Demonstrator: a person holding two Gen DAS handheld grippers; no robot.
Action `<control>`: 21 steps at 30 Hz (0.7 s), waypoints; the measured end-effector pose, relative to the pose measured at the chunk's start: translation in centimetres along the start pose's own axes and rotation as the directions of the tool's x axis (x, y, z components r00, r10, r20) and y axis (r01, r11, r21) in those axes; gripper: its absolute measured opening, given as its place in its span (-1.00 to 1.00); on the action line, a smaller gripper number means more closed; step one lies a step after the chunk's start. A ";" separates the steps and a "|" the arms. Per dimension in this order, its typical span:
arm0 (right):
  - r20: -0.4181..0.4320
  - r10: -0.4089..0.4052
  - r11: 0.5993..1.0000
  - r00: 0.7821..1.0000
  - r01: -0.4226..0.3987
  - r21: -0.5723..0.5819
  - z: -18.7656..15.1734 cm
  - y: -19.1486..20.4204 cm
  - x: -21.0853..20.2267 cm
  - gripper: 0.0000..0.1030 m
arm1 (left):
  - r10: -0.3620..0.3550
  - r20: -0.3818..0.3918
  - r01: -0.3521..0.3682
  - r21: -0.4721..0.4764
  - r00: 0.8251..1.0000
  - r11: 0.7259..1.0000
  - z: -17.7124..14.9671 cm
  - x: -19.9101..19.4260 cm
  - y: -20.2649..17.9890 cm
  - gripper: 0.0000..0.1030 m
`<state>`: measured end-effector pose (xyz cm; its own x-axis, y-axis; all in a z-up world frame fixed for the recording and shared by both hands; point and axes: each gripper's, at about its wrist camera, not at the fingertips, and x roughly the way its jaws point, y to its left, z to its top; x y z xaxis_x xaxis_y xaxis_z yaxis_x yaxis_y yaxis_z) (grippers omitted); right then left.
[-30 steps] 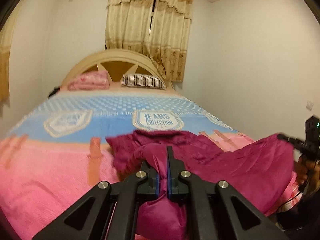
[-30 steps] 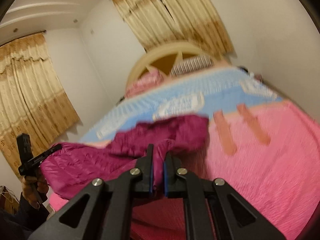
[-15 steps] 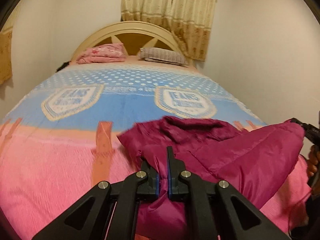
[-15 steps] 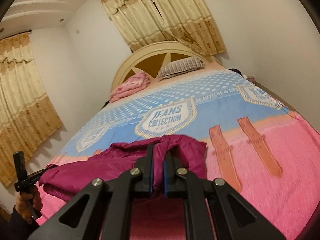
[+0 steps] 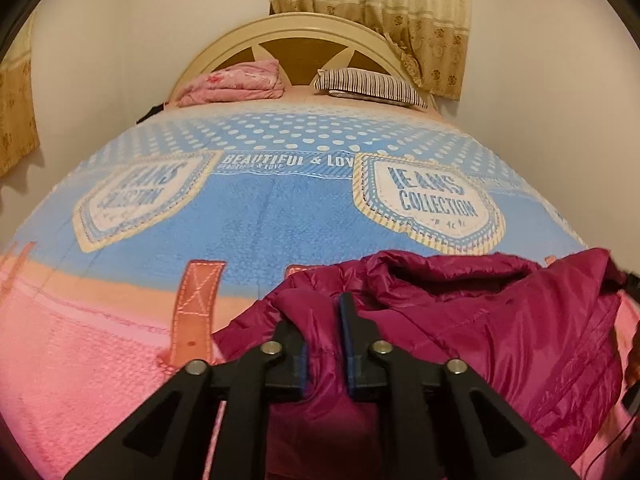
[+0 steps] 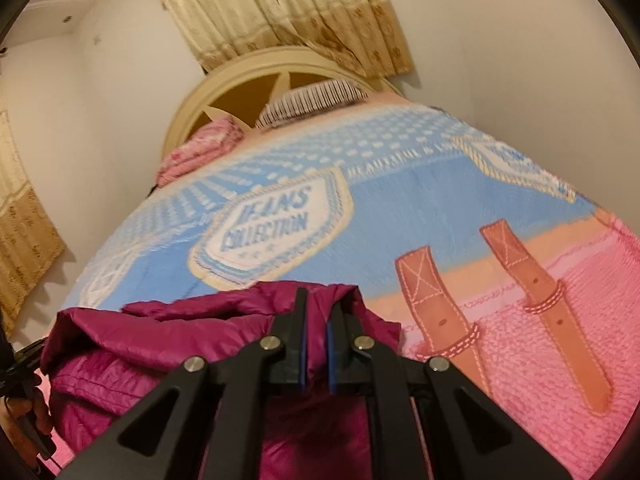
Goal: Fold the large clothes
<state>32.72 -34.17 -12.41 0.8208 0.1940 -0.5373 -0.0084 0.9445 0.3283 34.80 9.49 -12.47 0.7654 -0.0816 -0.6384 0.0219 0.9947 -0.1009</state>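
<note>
A magenta puffer jacket point(image 5: 500, 332) lies bunched on the near, pink end of the bed's blanket point(image 5: 260, 224). My left gripper point(image 5: 325, 312) is at the jacket's left edge. Its jaws are opening, and a fold of jacket still sits loosely between them. In the right wrist view the jacket point(image 6: 160, 340) spreads to the left, and my right gripper point(image 6: 316, 304) is shut on a pinch of fabric at its right edge. At the left rim, a hand holds the other gripper's handle point(image 6: 24, 364).
The blue and pink blanket point(image 6: 420, 200) covers the whole bed. A folded pink quilt point(image 5: 236, 84) and a striped pillow point(image 5: 368, 86) lie by the cream headboard point(image 5: 304, 28). Curtains point(image 5: 400, 8) hang behind, and white walls stand on both sides.
Both grippers moved forward and down over the bed, carrying the jacket onto the blanket. The left jaws, shut on the fabric before, have parted. The right jaws stay shut.
</note>
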 end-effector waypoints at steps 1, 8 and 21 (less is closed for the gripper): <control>-0.010 -0.001 1.000 1.000 0.001 0.004 0.0 -0.2 0.7 -0.81 | -0.007 0.006 0.007 -0.006 1.000 1.000 0.1 0.2 0.1 -0.51; -0.037 -0.008 1.000 0.999 0.008 0.021 1.2 -0.5 4.0 -0.60 | 0.069 0.162 -0.056 -0.080 0.984 0.995 1.6 -1.8 0.7 0.77; 0.052 -0.029 0.999 0.998 0.030 -0.026 2.3 2.7 1.9 0.62 | 0.222 0.283 -0.225 -0.022 0.933 0.974 1.4 -3.8 -3.6 0.78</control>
<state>35.55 -31.81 -10.77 0.8493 0.1528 -0.5054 0.0013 0.9566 0.2916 32.75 6.30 -8.62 0.9011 0.1627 -0.4020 -0.1652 0.9858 0.0287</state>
